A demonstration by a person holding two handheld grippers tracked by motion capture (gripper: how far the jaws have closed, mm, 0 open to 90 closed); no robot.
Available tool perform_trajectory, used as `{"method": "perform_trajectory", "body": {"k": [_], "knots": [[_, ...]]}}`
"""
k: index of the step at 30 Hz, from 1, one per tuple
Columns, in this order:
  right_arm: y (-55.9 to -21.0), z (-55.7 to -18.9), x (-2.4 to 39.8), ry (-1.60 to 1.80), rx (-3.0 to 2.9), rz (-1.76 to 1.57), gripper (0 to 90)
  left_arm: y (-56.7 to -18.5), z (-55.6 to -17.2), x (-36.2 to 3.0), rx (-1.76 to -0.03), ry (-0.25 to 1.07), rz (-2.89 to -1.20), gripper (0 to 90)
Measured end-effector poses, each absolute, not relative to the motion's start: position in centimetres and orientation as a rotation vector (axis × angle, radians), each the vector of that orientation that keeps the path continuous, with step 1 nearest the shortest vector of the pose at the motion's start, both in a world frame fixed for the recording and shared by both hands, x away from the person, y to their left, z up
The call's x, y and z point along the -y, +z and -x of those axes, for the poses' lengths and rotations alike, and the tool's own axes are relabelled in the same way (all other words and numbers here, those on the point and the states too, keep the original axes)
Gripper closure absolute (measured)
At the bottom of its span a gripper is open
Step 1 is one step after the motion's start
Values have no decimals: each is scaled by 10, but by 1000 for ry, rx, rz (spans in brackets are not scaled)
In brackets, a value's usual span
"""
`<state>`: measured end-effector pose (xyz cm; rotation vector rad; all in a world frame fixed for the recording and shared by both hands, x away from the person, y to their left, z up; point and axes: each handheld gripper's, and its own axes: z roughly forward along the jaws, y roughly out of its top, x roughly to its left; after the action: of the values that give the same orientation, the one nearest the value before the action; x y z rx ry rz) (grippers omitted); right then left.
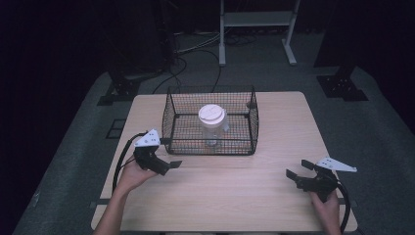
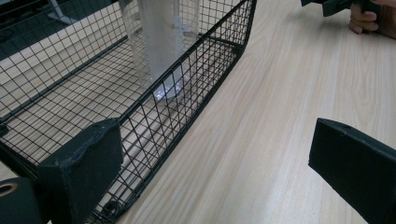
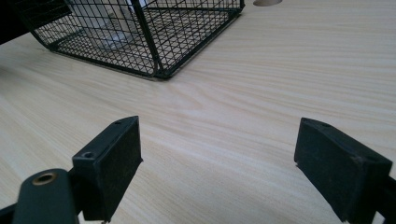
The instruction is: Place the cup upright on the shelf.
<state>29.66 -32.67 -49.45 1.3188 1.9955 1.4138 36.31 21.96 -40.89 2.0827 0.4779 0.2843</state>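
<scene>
Now one basket (image 1: 210, 125) on table (image 1: 254, 196), one jar (image 1: 213, 125) inside, near middle. Jar stands upright, long side up-down, white lid on top. Two grippers: left gripper (image 1: 169, 165) spread, just beside basket's front left corner. Right gripper (image 1: 296, 170) spread, well apart from basket.

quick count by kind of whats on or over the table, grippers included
Wire basket: 1
Clear jar with a white lid, standing in the basket: 1
Grippers, left gripper and right gripper, both with jaws open: 2
Total: 4
</scene>
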Motion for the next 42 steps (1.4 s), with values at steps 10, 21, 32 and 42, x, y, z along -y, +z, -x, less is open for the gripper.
{"method": "perform_trajectory", "body": {"k": [10, 21, 32, 42], "knots": [[-494, -297, 327, 1413, -1997, -1319, 138, -419, -352, -222, -488, 276, -2059, 21], [-494, -297, 327, 1415, -1996, -1320, 138, -427, -341, -225, -495, 278, -2071, 21], [-494, -297, 326, 1413, -1997, -1321, 138, -438, -330, -231, -509, 276, -2070, 21], [-494, -297, 327, 1410, -1999, -1320, 138, -454, -316, -238, -550, 274, -2034, 21]]}}
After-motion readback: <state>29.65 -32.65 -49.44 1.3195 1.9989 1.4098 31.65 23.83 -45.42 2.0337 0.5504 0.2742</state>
